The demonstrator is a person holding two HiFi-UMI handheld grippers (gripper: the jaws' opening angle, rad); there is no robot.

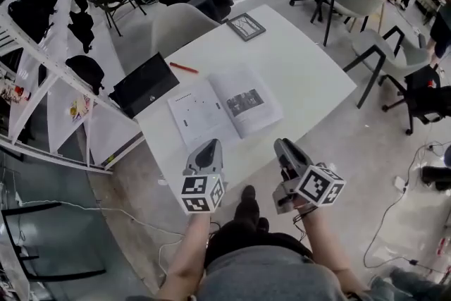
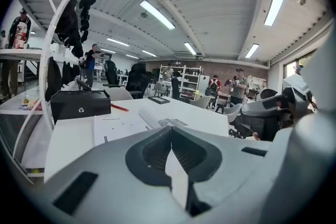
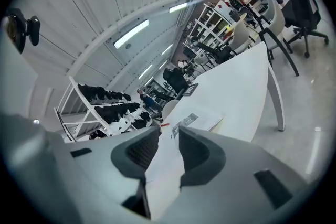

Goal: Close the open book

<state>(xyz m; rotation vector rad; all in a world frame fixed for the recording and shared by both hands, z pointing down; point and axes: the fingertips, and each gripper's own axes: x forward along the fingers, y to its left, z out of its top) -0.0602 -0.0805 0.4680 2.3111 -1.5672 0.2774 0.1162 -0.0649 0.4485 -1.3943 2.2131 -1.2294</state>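
An open book [image 1: 225,109] lies flat in the middle of the white table [image 1: 310,81], its pages up, with a dark picture on the right page. Both grippers hover at the table's near edge, short of the book and apart from it. My left gripper [image 1: 210,144] points at the left page; its jaws meet at the tips, empty, in the left gripper view [image 2: 171,128], with the book [image 2: 131,124] ahead. My right gripper [image 1: 283,144] stands off the book's right corner. Its jaws [image 3: 169,132] are parted with only table showing between them, and the book [image 3: 197,120] lies beyond.
A black case [image 1: 144,84] and a red pen [image 1: 183,68] lie left of and behind the book. A framed picture [image 1: 246,26] sits at the far corner. A white rack [image 1: 42,74] runs along the left; office chairs [image 1: 384,53] stand at the right.
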